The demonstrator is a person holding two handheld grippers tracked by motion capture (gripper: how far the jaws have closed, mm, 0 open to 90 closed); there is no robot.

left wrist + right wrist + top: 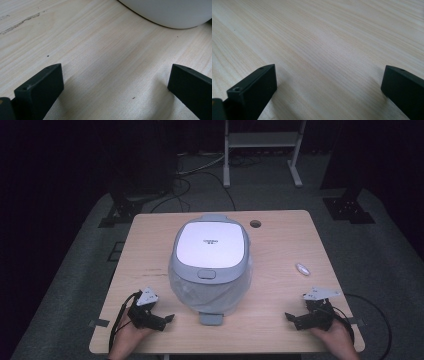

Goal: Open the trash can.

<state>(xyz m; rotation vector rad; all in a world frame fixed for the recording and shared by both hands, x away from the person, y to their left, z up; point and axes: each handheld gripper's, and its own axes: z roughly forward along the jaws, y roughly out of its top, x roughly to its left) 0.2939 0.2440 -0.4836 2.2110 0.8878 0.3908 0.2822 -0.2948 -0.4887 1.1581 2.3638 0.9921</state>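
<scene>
On the pale wooden table [280,265], seen from the high view, a rounded grey-and-white plastic rice cooker with a flat white lid [211,265] sits at the centre, its lid down and a grey latch button facing me. My left tongs [169,318] rest near the front edge to the cooker's left, my right tongs [289,317] well apart to its right, both pointing inward and both spread with nothing between them. A small white oval object [302,269] lies on the table beyond my right hand.

In the left gripper view, my left tongs [116,80] stand wide over bare wood, and the cooker's white curved wall [170,12] bulges in at the top, near but not touching.

In the right gripper view, my right tongs [329,80] gape over plain wood grain.

The risk from here, as I judge it: the cooker's shell looks smooth and rounded, so a one-sided push or a pinch low on the wall could slide it across the table instead of gripping; pressing the latch without steadying the body could shove it backward.
</scene>
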